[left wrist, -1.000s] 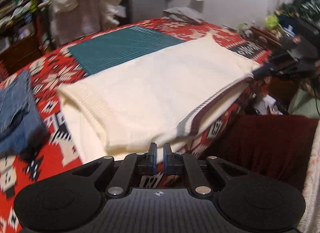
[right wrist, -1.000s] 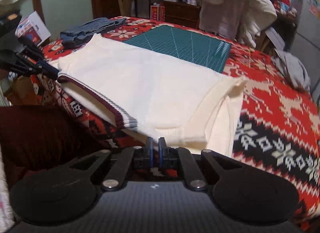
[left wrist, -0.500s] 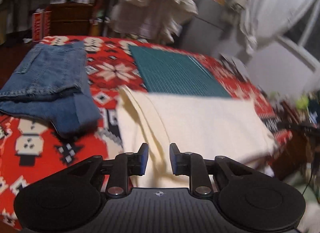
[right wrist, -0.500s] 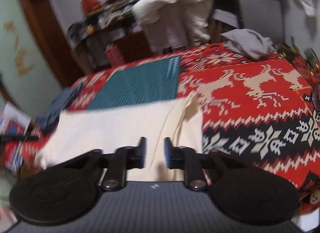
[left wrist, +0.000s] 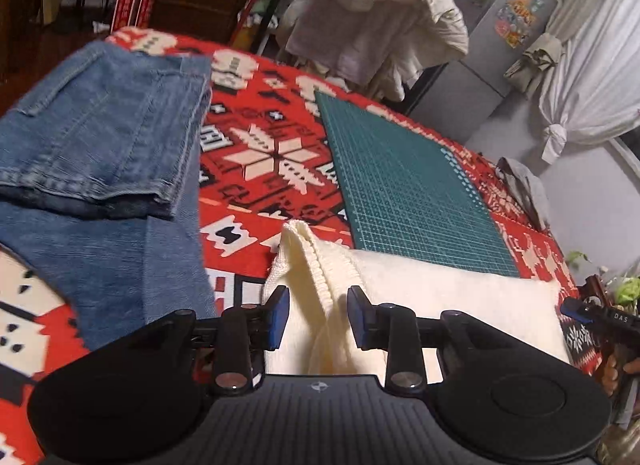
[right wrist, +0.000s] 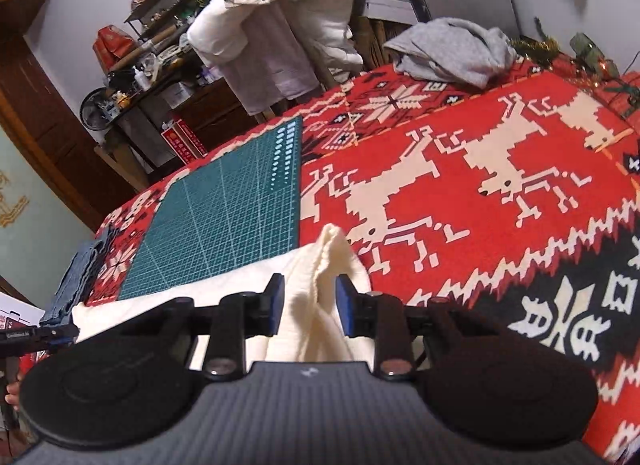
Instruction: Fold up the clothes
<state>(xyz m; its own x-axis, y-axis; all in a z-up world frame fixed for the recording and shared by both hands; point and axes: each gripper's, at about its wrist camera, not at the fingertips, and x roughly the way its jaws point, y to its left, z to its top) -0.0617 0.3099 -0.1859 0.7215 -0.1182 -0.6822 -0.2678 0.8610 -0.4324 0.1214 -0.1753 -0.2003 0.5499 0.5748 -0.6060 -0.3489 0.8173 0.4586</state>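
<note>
our left gripper [left wrist: 316, 319] stands open, blue pads apart, with a ribbed corner of the cream sweater [left wrist: 440, 297] bunched up between them. our right gripper [right wrist: 309, 307] is open too, the sweater's other corner rising between its pads. ahead of both lies the green cutting mat [right wrist: 232, 217] on the red patterned cloth [right wrist: 480, 185]. folded jeans [left wrist: 100, 137] lie ahead and left of the left gripper.

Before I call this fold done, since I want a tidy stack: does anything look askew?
Yes. At both ends of the cream sweater a ribbed corner bunches up in a peak instead of lying flat, between the open left gripper and open right gripper. The folded jeans look neat.
</note>
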